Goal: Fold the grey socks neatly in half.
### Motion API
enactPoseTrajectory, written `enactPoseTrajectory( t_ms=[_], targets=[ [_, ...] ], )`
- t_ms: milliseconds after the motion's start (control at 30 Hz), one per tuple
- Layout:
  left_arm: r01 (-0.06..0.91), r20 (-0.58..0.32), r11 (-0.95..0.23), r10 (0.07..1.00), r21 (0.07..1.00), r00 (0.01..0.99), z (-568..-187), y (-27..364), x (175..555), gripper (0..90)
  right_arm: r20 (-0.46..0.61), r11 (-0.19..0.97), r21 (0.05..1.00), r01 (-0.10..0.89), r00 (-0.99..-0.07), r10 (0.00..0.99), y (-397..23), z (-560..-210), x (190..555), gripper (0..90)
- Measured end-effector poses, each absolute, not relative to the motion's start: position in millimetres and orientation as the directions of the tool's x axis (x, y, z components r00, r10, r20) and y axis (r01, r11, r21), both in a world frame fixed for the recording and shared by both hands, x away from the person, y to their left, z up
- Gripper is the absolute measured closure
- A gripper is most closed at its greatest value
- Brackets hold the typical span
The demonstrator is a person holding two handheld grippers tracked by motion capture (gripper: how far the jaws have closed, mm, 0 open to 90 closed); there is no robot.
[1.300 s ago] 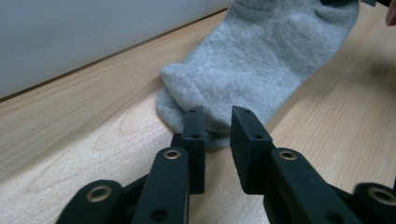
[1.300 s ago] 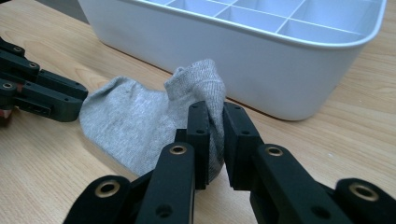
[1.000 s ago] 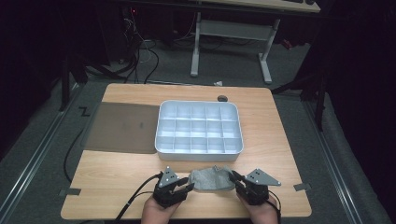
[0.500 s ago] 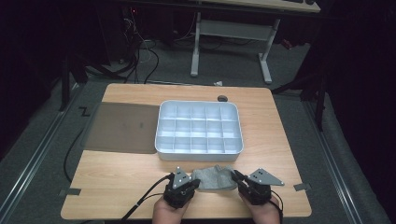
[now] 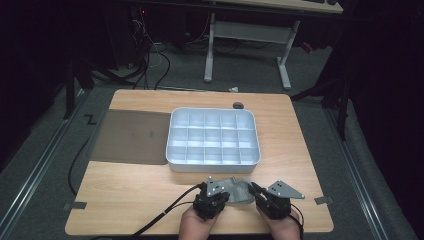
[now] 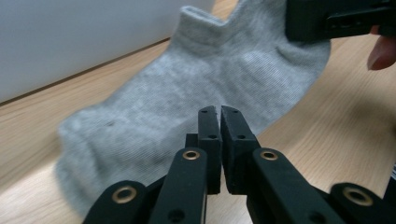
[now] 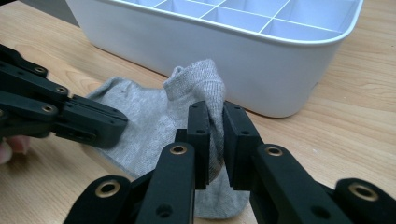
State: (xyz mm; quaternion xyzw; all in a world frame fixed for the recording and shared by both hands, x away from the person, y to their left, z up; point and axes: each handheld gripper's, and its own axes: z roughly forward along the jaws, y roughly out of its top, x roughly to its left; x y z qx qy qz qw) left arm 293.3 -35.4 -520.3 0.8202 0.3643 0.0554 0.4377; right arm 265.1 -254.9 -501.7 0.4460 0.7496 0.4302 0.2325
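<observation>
Sock [image 5: 237,189] folding is what I'm doing here, right at the near edge of the table [image 5: 130,192], just in front of the white divider tray [image 5: 175,150].

My right gripper [image 7: 212,112] is pinching the cuff end of the sock, with grey fabric bunched up between the pads, so that end is anchored. My left gripper [image 6: 219,112] is the tricky one: its jaws have just been closing and they're sitting nearly together, with only a sliver of a gap. Looking along them, the sock's lower edge is running right at the tips, but I'm not seeing any fabric pinched in there. I'm calling it shut on nothing, or at best grazing the edge.

How I'd do this step well:
1. Reopen the left a bit and push in lower, so the tips are getting over the sock's edge rather than closing short of it.
2. Keep the right clamp steady so the sock isn't sliding away.
3. Grab only 1 layer's worth if I'm spreading it, both if I'm folding.

Position-wise, the sock is lying flat between the 2 grippers, toe end towards my left and cuff lifted slightly by my right, just beside the tray wall but not touching it as far as I'm able to tell.
</observation>
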Motion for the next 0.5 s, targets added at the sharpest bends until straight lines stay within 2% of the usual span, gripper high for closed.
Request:
enactPoseTrajectory(
  t_ms=[367, 500],
  targets=[
    [0.539, -0.187, -0.42, 0.636, 0.731, 0.749, -527.0, -51.9, 298.0, 87.1, 0.109, 0.189, 0.791, 0.582, -0.439, 0.892, -274.4, -520.7, 273.3, 72.8],
    [0.539, -0.184, -0.425, 0.635, 0.728, 0.75, -526.6, -52.0, 298.4, 87.1, 0.132, 0.181, 0.759, 0.626, -0.42, 0.898, -275.4, -527.5, 275.5, 60.7]
  ],
)
